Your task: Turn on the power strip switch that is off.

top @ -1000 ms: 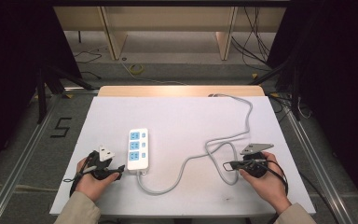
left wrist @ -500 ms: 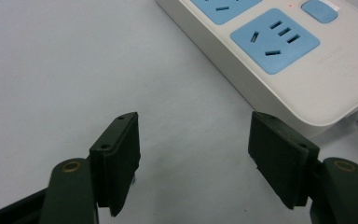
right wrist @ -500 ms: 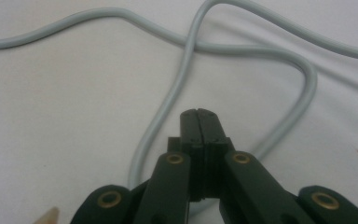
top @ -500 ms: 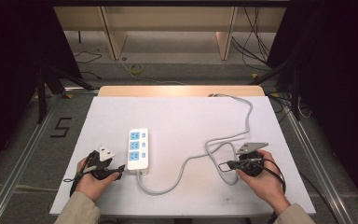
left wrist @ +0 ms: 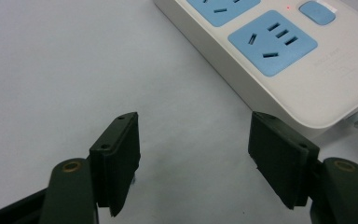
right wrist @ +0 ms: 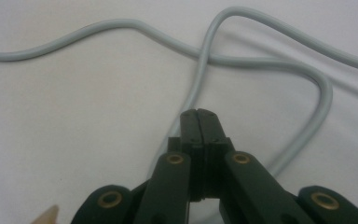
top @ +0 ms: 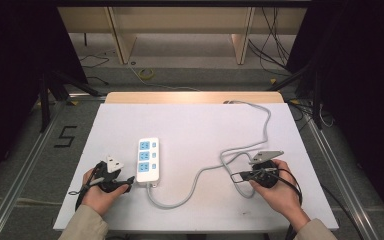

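A white power strip with blue sockets lies left of centre on the white table. Its grey cable runs right, loops, and leaves over the back edge. My left gripper rests just left of the strip's near end. In the left gripper view it stands open with bare table between the jaws, and the strip lies ahead to the right. My right gripper points left at the cable loop. Seen in the right gripper view, it is shut, pad against pad, with the cable crossing over itself just beyond the tips.
A wooden strip borders the table's back edge. Metal rails run along both sides on the floor, where a black "5" is marked. Loose cables and wooden legs lie behind the table.
My right hand and its gripper have shifted slightly to the left, toward the cable loop. The left gripper and the power strip have stayed where they were.
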The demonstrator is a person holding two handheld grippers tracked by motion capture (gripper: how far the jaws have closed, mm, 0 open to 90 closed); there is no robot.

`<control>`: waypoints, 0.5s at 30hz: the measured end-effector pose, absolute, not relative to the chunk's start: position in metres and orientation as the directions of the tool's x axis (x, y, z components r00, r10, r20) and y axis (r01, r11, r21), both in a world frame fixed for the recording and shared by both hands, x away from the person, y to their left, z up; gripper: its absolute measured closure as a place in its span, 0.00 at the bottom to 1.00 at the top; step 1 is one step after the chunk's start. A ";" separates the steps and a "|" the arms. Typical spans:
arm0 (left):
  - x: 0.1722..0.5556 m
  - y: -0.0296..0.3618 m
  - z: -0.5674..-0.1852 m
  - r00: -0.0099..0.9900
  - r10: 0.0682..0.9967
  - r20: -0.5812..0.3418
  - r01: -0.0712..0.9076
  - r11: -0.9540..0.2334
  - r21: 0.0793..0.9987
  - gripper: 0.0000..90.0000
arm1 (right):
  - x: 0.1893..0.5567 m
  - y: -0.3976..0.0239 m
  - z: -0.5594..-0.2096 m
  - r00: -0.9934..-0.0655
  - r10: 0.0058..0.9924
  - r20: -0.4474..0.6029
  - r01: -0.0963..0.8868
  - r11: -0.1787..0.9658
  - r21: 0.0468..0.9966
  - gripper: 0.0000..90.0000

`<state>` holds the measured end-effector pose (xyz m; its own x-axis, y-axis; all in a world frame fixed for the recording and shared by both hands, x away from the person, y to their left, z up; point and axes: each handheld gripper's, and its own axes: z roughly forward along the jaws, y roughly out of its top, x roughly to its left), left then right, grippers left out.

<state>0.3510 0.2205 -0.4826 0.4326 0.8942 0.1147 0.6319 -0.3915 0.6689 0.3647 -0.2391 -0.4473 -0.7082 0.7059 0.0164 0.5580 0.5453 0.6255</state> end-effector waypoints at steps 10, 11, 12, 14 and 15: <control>0.351 0.220 -0.483 0.435 0.893 0.117 0.631 -0.395 0.668 0.37 | 0.366 -0.233 -0.445 -0.713 0.701 0.018 0.557 0.550 0.623 1.00; 0.351 0.220 -0.483 0.435 0.893 0.117 0.630 -0.394 0.669 0.37 | 0.367 -0.232 -0.445 -0.713 0.701 0.019 0.557 0.550 0.622 1.00; 0.351 0.220 -0.483 0.435 0.893 0.117 0.630 -0.395 0.668 0.37 | 0.367 -0.232 -0.445 -0.713 0.701 0.019 0.557 0.550 0.622 1.00; 0.351 0.219 -0.483 0.434 0.893 0.118 0.630 -0.395 0.669 0.37 | 0.367 -0.230 -0.445 -0.718 0.696 0.022 0.556 0.554 0.620 1.00; 0.351 0.219 -0.483 0.434 0.893 0.118 0.630 -0.395 0.669 0.37 | 0.367 -0.230 -0.445 -0.718 0.696 0.022 0.556 0.554 0.620 1.00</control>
